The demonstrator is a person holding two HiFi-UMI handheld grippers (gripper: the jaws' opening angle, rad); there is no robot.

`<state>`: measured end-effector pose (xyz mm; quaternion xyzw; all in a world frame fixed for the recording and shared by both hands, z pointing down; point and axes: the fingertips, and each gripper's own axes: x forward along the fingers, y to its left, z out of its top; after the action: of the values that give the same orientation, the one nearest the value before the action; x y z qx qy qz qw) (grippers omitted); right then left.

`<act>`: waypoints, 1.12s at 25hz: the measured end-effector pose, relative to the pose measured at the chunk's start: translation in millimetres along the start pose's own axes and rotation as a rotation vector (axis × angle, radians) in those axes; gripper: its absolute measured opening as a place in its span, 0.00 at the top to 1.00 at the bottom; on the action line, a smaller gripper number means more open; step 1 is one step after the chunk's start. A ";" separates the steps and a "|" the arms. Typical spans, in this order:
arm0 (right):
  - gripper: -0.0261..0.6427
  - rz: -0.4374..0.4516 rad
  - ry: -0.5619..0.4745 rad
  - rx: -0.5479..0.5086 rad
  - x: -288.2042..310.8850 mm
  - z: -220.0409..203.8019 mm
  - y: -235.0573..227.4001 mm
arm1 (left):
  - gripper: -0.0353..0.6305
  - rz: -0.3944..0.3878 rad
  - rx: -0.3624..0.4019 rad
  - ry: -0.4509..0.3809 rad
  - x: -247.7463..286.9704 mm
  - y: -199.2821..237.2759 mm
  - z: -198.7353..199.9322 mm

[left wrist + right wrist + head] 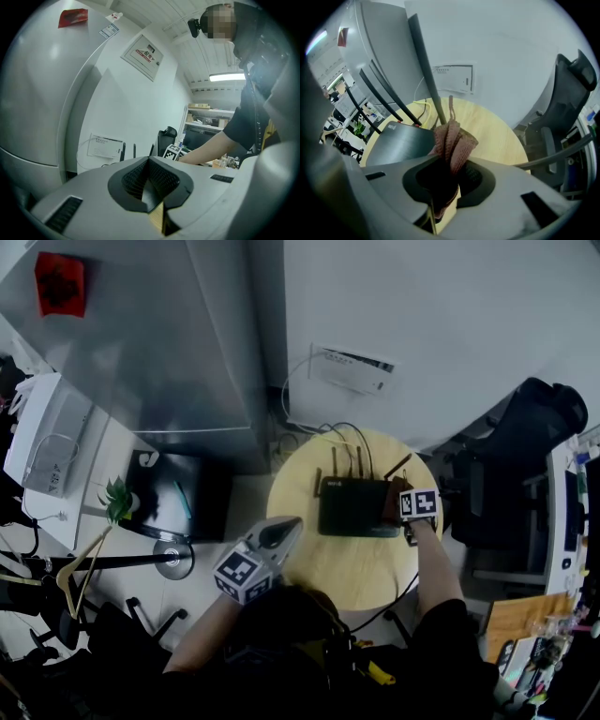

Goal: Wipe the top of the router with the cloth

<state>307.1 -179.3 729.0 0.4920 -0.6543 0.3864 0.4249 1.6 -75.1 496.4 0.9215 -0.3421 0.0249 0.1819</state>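
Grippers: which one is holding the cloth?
The right gripper, beside the router: its jaws are shut on the pinkish cloth. The left gripper has its jaws shut with nothing between them.

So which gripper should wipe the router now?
Probably right: the right gripper is shut on the cloth beside the router. The left gripper is shut, empty, away from it.

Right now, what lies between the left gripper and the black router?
Between left gripper and flat black router, only bare round wooden table, per head view.
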 end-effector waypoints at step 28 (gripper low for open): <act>0.87 0.557 -0.122 -0.037 -51.5 9.0 249.4 | 0.96 -0.007 0.005 -0.078 -25.0 0.9 13.3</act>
<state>71.0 -117.2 655.9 0.3079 -0.7955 0.4460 0.2711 -19.0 -64.8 480.0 0.9235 -0.3456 -0.0106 0.1663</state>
